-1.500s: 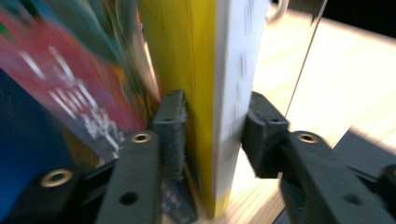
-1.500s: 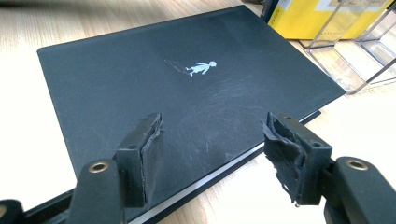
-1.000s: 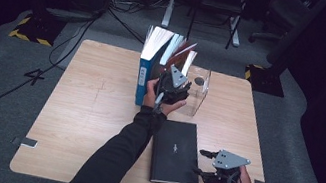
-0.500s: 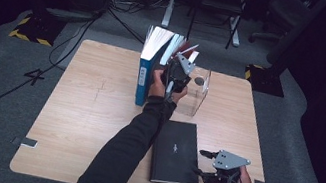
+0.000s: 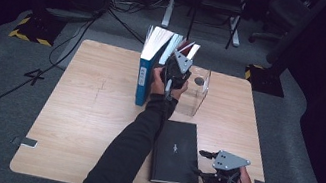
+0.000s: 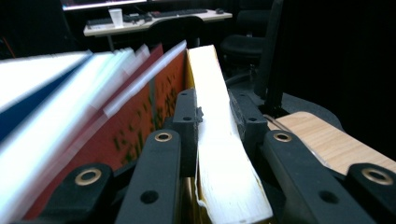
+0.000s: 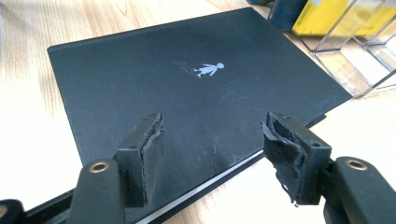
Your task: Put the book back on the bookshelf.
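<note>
Near edge of the desk (image 5: 74,121), right side: the right tool (image 5: 211,167) rests low by the near right corner, its jaws spread and empty. In the right gripper view the two worn pads (image 7: 148,148) stand apart above the near edge of a black hardcover book (image 7: 187,98), touching nothing. This book lies flat on the desk, closed, with a small pale figure printed on its cover; in the high view it sits just left of the right tool, beside the person's left sleeve (image 5: 127,151).

Middle of the desk: the left forearm reaches from the near edge toward the far side, crossing the left edge of the black book.

Far side of the desk: the left tool (image 5: 176,68) is raised at a row of upright books. Its jaws have just been closing and now pinch the yellow book (image 6: 217,135) by its pale page edge, one pad on each cover. The yellow book leans against a red book (image 6: 159,98) to its left in the left gripper view; farther left stand pale page blocks and a blue binder (image 5: 144,75). A clear acrylic book stand (image 5: 198,95) sits just right of the row, on the desk.
</note>
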Demonstrator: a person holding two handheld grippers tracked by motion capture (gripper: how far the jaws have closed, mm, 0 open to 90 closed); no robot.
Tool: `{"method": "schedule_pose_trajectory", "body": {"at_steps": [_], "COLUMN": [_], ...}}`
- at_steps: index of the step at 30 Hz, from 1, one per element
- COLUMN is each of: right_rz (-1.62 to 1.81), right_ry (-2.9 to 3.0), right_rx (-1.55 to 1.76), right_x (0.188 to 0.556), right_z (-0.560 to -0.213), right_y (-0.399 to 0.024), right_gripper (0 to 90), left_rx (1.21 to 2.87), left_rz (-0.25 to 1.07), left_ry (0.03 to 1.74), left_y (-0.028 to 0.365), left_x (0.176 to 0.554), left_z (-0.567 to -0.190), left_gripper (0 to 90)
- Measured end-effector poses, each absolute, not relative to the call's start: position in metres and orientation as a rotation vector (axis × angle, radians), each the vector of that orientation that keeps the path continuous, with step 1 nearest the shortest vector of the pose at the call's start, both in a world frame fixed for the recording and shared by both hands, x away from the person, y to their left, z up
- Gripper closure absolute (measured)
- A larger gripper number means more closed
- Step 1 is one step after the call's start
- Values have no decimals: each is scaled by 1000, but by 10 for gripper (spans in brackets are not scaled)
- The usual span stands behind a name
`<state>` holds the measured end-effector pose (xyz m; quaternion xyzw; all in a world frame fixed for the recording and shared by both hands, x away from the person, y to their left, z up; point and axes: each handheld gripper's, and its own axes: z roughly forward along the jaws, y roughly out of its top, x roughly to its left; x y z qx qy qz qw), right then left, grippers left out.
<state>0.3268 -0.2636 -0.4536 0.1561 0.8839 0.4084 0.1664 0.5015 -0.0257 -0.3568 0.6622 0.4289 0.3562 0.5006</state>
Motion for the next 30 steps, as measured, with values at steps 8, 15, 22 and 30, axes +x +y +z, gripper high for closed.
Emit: {"method": "schedule_pose_trajectory", "body": {"at_steps": [8, 15, 22, 30], "right_rz": [1167, 1169, 1174, 1189], "right_ry": [2513, 2516, 2522, 2528], "right_rx": [434, 447, 467, 494], "right_x": [325, 327, 328, 330], "right_z": [-452, -453, -453, -453], "right_y": [-264, -265, -266, -270], "right_gripper": [386, 386, 384, 384], "left_rx": [1597, 1666, 1731, 1796], "left_rz": [844, 816, 751, 690], "left_ry": [1022, 979, 858, 741], "left_y": [-26, -19, -1, 26], "left_x": [497, 490, 470, 444], "left_z": [-360, -356, -359, -366], "left_gripper": [734, 672, 611, 556]}}
